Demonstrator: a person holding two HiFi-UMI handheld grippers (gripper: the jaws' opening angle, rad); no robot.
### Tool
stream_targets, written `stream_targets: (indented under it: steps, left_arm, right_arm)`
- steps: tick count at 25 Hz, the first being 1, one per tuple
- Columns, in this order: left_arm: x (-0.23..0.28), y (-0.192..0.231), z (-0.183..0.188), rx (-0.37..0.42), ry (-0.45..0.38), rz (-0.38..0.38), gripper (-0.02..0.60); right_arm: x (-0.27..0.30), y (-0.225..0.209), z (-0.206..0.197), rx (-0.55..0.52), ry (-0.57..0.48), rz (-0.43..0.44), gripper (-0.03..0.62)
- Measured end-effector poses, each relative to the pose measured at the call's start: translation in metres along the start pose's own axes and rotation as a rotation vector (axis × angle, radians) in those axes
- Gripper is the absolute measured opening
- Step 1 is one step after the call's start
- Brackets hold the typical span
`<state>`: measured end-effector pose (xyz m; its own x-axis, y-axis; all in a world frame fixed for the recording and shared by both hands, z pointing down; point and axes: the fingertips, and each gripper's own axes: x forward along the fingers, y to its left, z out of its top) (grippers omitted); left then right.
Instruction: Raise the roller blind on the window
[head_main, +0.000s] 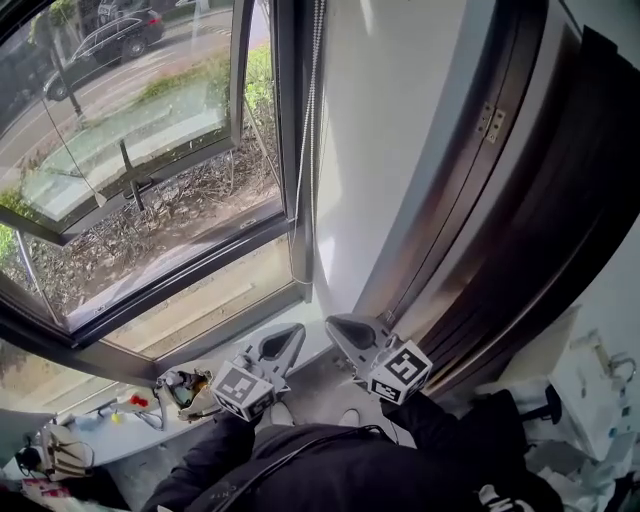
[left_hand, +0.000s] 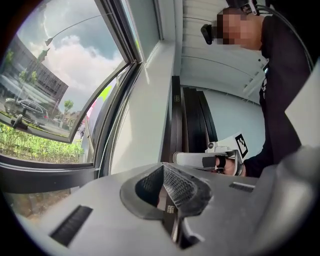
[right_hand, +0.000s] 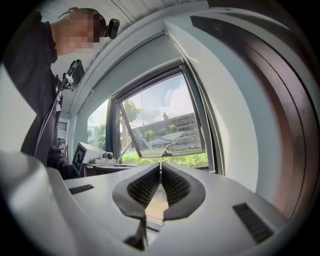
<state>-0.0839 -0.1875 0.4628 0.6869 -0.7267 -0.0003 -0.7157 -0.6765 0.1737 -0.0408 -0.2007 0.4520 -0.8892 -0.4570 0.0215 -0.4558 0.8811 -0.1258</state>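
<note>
Dark sleeves (head_main: 215, 455) of the person fill the bottom edge of the head view. Just beyond them the left hand-held gripper (head_main: 287, 340) and right hand-held gripper (head_main: 343, 327) sit side by side, tips near the window sill's (head_main: 210, 300) right end. Both have their jaws pressed together with nothing between them. The roller blind's bead chain (head_main: 310, 120) hangs along the right edge of the window frame (head_main: 285, 150), well above both; the blind's cloth cannot be made out.

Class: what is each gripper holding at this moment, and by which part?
Nothing: the left gripper and the right gripper both have their jaws shut together, empty.
</note>
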Motion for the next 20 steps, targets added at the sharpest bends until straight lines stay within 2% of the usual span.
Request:
stream_targets:
  steps: [6, 12, 20]
  left_arm:
    - [-0.004, -0.004, -0.007, 0.009, 0.011, 0.003, 0.006]
    - [-0.007, -0.004, 0.001, 0.001, -0.019, 0.0, 0.006]
    - [-0.005, -0.002, 0.0, -0.002, -0.018, 0.005, 0.006]
  right_arm:
    - [-0.006, 0.003, -0.007, 0.026, -0.02, -0.001, 0.005]
    - [-0.008, 0.006, -0.015, -0.006, -0.008, -0.013, 0.005]
    - [-0.008, 0.007, -0.013, -0.01, -0.014, -0.008, 0.005]
